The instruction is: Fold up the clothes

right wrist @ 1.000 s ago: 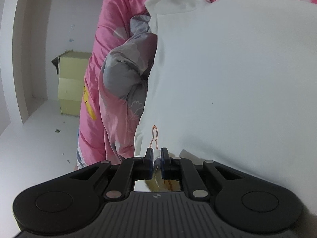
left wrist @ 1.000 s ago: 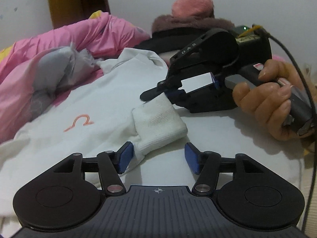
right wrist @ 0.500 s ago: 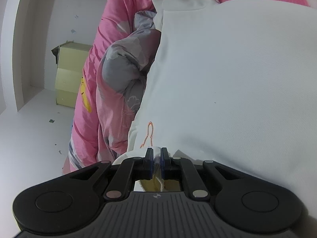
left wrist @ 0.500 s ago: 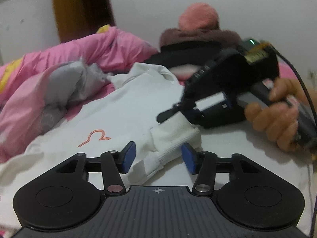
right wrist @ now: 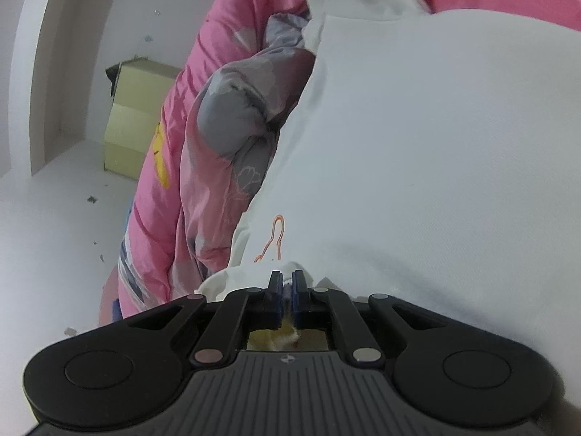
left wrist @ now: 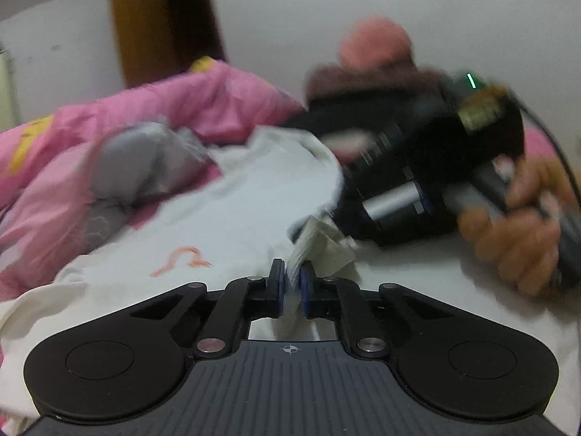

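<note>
the white top [right wrist: 417,138] lies spread on the bed beside a pink quilt [right wrist: 218,72], with the left gripper [left wrist: 289,283] pinched tight on its ribbed cuff [left wrist: 319,245] and the right gripper [right wrist: 286,285] pinched tight on its fabric.

White sweatshirt [right wrist: 417,145], orange logo [right wrist: 272,234]

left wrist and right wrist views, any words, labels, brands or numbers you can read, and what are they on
No text can be read.
White lettering on the right gripper body: too blurred.
Orange mark on the white sweatshirt: an outline design, not letters.
Crosshair sign on the left gripper base: a symbol only.
</note>
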The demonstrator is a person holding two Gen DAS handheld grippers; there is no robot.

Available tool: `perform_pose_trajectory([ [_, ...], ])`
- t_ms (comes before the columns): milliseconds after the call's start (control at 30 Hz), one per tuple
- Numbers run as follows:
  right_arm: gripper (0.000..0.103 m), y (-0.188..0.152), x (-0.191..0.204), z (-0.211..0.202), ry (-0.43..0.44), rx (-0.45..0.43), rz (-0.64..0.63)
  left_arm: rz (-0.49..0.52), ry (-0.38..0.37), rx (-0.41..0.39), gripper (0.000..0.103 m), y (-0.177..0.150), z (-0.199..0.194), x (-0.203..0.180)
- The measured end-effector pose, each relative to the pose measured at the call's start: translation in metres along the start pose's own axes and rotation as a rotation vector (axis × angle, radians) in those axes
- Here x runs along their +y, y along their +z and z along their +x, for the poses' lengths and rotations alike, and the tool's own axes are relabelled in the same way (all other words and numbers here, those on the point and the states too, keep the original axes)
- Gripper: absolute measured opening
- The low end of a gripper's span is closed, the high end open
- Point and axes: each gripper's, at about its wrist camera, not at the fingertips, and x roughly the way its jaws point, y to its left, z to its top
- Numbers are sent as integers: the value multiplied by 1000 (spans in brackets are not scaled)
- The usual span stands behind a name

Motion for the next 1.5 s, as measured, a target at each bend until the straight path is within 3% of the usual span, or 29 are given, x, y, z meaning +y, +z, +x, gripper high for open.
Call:
perform_pose_trajectory([
  [167, 3, 9, 59, 20, 57, 47, -72, -215, 85, -150, 5, 1, -40, 48],
  [333, 3, 6, 184, 93, 114, 163, -274, -474, 246, -319, 5, -2, -97, 122],
  [533, 3, -65, 325, 214, 201, 352, -519, -732, 528, -513, 5, -26, -181, 212],
  [667, 3, -134, 380, 291, 221, 466, -639, -817, 734, -576, 5, -57, -229, 249],
  [767, 3, -182, 396, 344, 195, 533, -706, -826, 847, -561, 4, -70, -242, 259],
  [933, 3, -232, 395, 407, 165, 608, -697, -837, 993, -528, 4, -86, -258, 267],
  [1200, 3, -267, 414, 433, 202, 613, -751, -850, 1221, -470, 3, -110, -284, 280],
  [1500, 5, -273, 390, 461, 128, 608, -755, -825, 1261, -459, 4, -102, -280, 281],
])
